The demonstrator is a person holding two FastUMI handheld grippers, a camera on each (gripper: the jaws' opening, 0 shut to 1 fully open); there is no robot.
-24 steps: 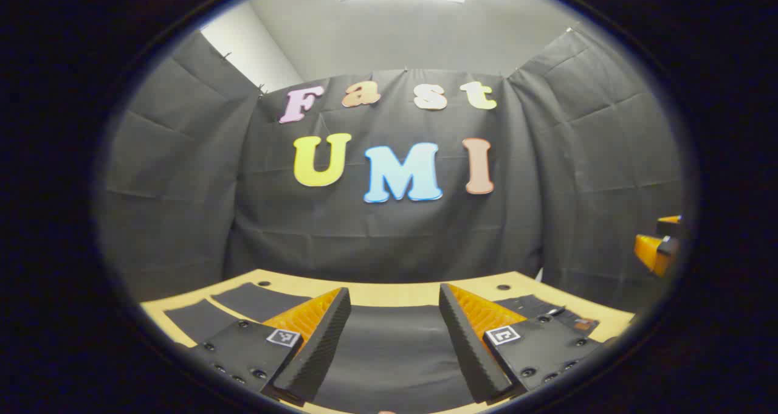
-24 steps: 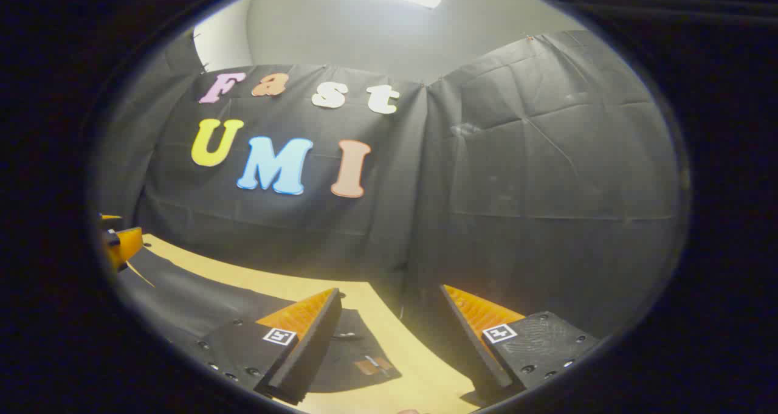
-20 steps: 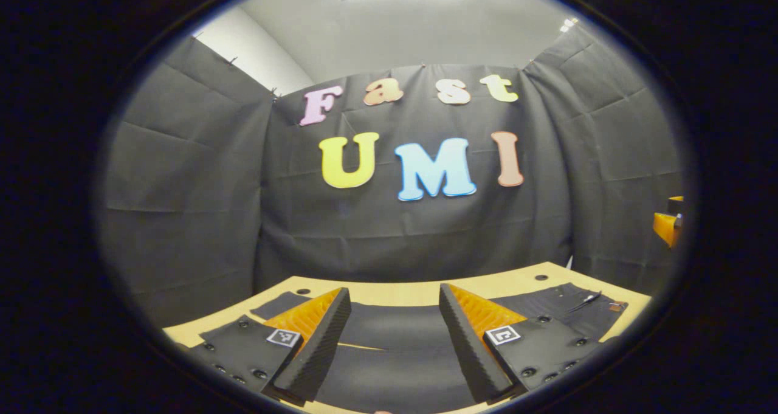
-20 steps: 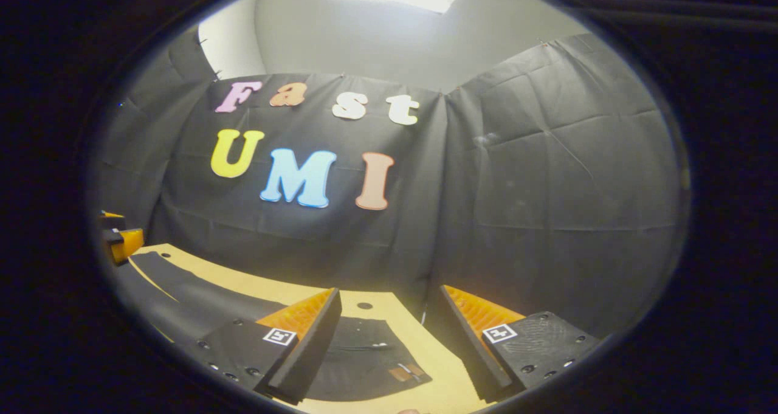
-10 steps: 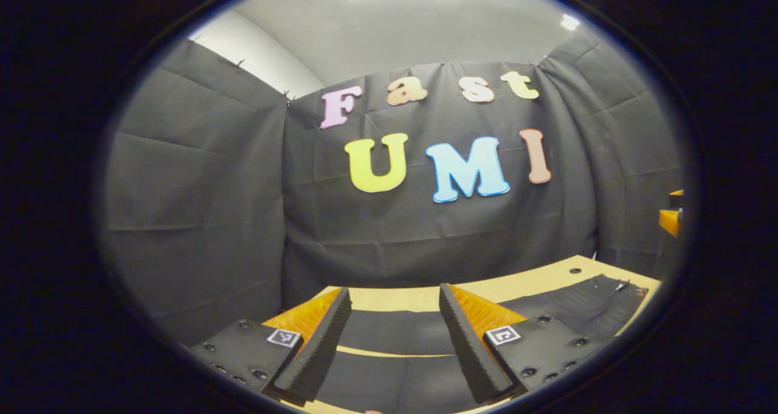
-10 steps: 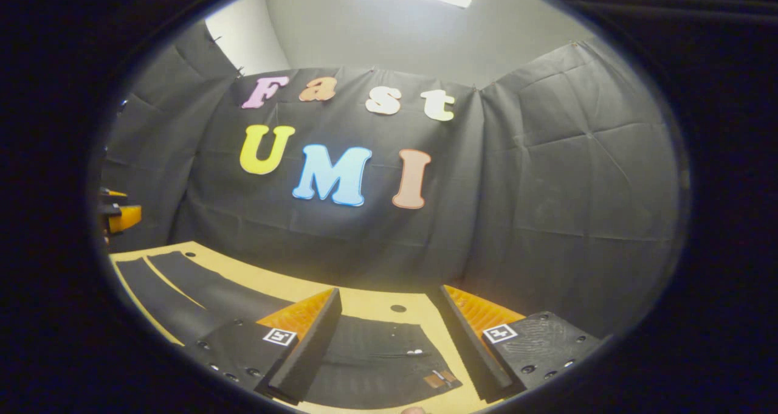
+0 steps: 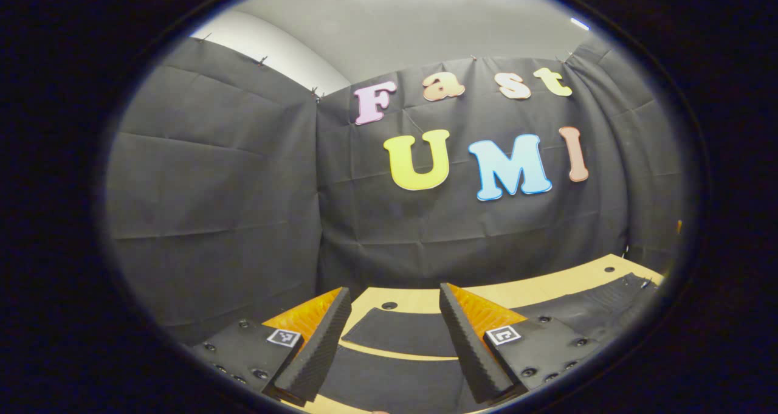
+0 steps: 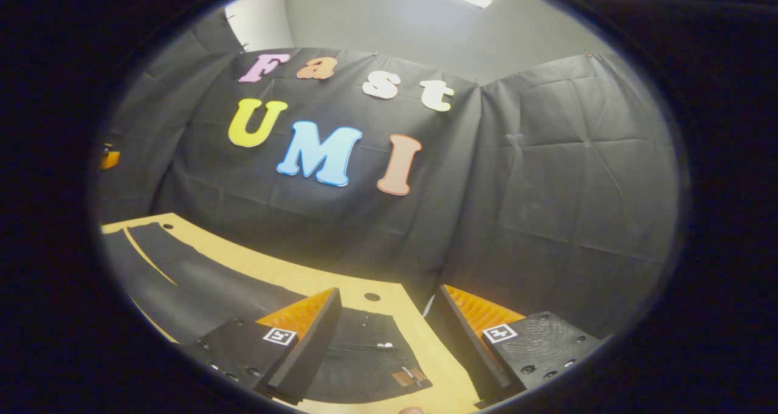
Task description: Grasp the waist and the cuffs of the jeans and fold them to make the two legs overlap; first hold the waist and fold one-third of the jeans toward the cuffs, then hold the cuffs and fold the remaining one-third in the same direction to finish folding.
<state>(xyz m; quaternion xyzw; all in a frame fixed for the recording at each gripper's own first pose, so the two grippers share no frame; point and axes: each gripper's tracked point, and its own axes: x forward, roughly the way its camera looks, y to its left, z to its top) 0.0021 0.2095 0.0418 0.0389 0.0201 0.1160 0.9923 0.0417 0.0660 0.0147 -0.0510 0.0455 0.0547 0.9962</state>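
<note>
A: Jeans lie flat on the table; cuffs under the left gripper, waist under the right gripper.

B: Both are wide open, holding nothing. Lower them together and pinch the far edges evenly.

left gripper view: low, faces wall | right gripper view: likewise | shared: table

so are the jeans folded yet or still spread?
Spread: the black denim jeans lie flat on the tan wooden table, both legs side by side.

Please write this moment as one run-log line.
jeans: flat on table, unfolded | left gripper: open above cuffs | right gripper: open above waist
</note>
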